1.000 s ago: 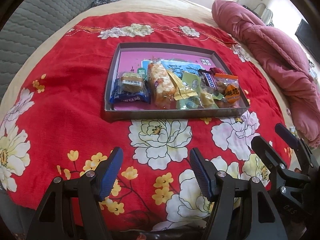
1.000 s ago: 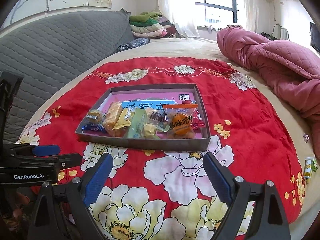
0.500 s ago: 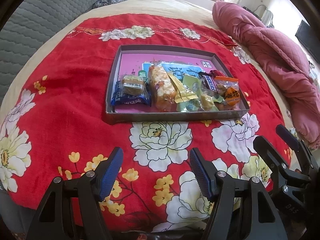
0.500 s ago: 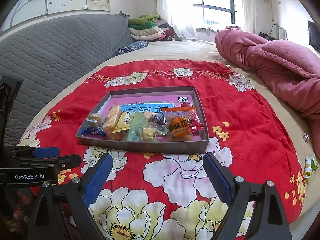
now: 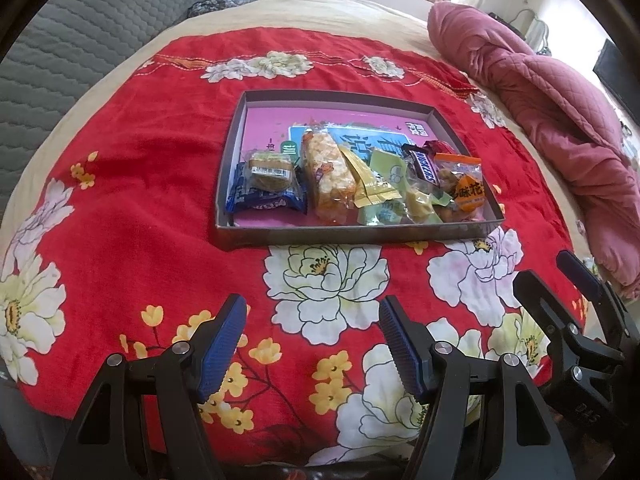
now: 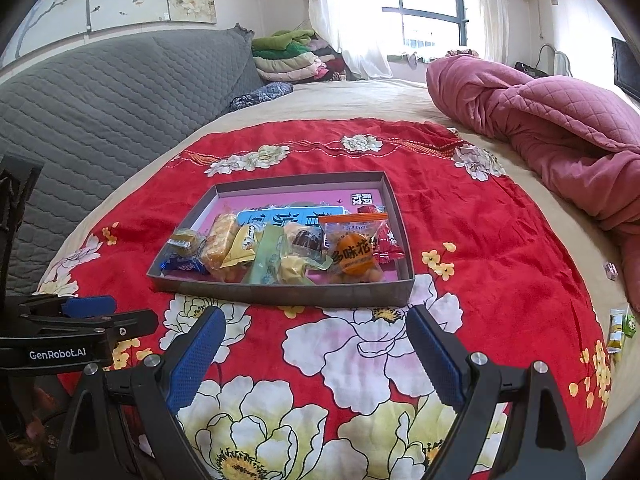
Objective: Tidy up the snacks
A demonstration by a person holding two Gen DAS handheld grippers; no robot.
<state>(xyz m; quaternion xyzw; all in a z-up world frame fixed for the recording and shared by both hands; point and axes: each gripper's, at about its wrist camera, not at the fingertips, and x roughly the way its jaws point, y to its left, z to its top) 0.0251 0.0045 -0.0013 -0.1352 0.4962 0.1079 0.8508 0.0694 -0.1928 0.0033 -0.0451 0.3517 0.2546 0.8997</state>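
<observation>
Both claws, left claw (image 5: 312,344) and right claw (image 6: 316,354), are held wide open and empty; the shallow grey cardboard tray (image 6: 280,294) of wrapped snacks (image 6: 276,252) is seen just ahead, long side crosswise, nearer the right.

Daylight pours in from the window (image 6: 424,20) far beyond the jaws, blown out white with the curtain (image 6: 352,20) glowing around it. The red bedspread (image 6: 460,216) ahead of the jaws is evenly lit and vivid, with only soft, faint shadows. Snack wrappers (image 5: 460,188) show small glints. Both fisheye views bend straight lines strongly, with black vignette in the corners. The focus is sharp throughout, without motion blur
</observation>
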